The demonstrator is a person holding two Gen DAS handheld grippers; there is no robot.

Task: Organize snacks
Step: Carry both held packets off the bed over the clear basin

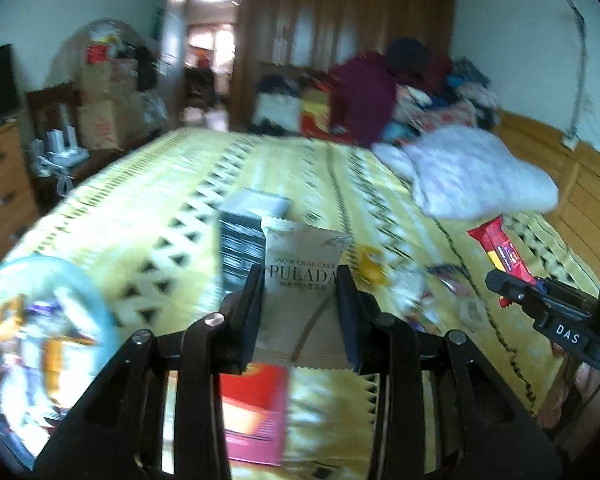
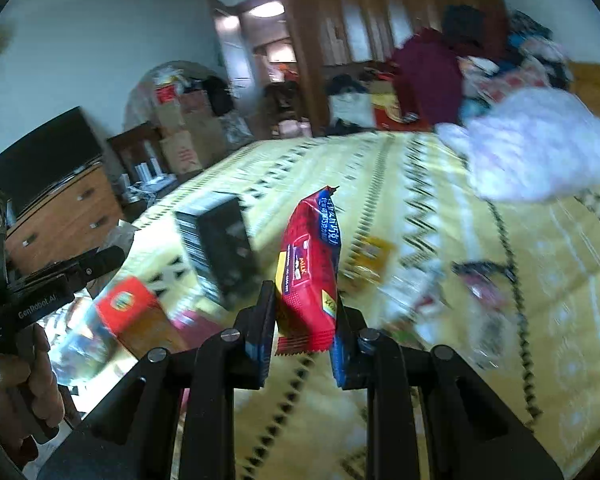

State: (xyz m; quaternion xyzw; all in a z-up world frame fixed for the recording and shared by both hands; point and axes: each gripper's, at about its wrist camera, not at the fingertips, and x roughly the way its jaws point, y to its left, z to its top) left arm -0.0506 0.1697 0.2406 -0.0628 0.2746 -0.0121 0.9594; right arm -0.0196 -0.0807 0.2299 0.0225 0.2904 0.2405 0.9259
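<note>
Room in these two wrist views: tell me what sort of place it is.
Most likely a lived-in bedroom. A bed with a yellow patterned cover fills the middle, a tall wooden wardrobe stands behind it, and clothes and a pale pillow are heaped at one side.

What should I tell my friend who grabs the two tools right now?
Left tool: shut on the beige Pulada cake packet, held up above the bed.
Right tool: shut on the red chocolate bar, also held up.
On the bed: a black box, a clear tub already holding snacks, and a few loose wrappers on the yellow cover.
Done: two snacks picked up.
Left: put both away, probably in the tub, then gather the loose ones. The pictures are blurry, so check first.
</note>
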